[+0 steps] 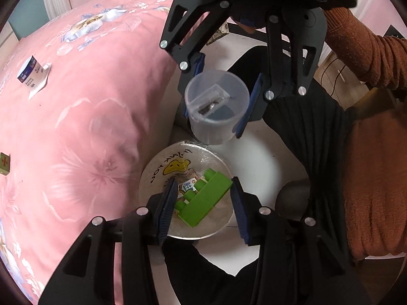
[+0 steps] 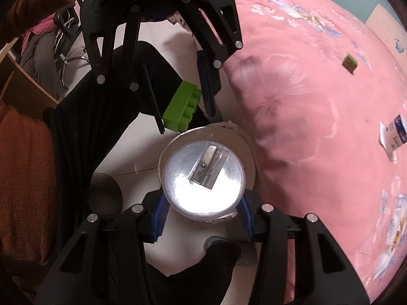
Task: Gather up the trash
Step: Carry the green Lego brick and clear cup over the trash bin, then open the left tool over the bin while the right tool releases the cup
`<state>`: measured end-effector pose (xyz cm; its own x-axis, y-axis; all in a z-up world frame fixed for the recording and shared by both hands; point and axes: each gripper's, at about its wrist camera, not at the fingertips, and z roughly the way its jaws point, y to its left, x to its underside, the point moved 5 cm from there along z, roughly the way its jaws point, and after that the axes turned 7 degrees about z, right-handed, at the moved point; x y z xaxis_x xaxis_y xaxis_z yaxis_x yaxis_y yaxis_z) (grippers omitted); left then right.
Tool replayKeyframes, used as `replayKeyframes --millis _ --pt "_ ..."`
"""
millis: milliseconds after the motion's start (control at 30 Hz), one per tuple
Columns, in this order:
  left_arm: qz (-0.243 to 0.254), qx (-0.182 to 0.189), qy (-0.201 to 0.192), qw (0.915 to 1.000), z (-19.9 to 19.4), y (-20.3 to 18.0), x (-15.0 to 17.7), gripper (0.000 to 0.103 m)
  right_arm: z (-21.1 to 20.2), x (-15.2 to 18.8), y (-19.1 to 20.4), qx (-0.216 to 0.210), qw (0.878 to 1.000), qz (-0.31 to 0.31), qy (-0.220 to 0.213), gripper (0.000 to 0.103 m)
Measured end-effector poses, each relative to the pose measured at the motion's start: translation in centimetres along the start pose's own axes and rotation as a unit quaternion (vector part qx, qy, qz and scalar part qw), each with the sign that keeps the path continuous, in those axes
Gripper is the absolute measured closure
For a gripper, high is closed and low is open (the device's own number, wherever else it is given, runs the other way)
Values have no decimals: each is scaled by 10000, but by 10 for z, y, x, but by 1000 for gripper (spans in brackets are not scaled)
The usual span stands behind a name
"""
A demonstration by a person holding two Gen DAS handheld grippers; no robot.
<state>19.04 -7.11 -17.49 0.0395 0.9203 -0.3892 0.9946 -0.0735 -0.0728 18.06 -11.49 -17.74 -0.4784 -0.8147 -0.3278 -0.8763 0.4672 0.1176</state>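
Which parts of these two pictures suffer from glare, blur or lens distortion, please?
Right wrist view: strong white glare on the clear cup washes out its lower half, while the metal sharpener inside stays sharp. Left wrist view: evenly lit, with the green block crisp. Both views: the fisheye bends the pink bedspread into a bulge and darkens the corners.

Bin [image 1: 157, 170] beside bed [image 1: 76, 127], block [image 1: 203, 200] over it, cup [image 1: 216, 106] perhaps just beyond.

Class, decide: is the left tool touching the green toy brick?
Touching. The right wrist view shows the left tool with both pads pressed against the green toy brick, which hangs above the bin.
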Motion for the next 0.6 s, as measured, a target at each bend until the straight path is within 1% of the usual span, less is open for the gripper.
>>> replayKeyframes --millis 267,600 --pt "-68 184 47 9998 19 6 16 58 31 -3 -4 -178 9997 55 176 55" --pt "-112 221 -65 9997 37 9 25 57 47 -2 -8 -316 9991 60 278 54"
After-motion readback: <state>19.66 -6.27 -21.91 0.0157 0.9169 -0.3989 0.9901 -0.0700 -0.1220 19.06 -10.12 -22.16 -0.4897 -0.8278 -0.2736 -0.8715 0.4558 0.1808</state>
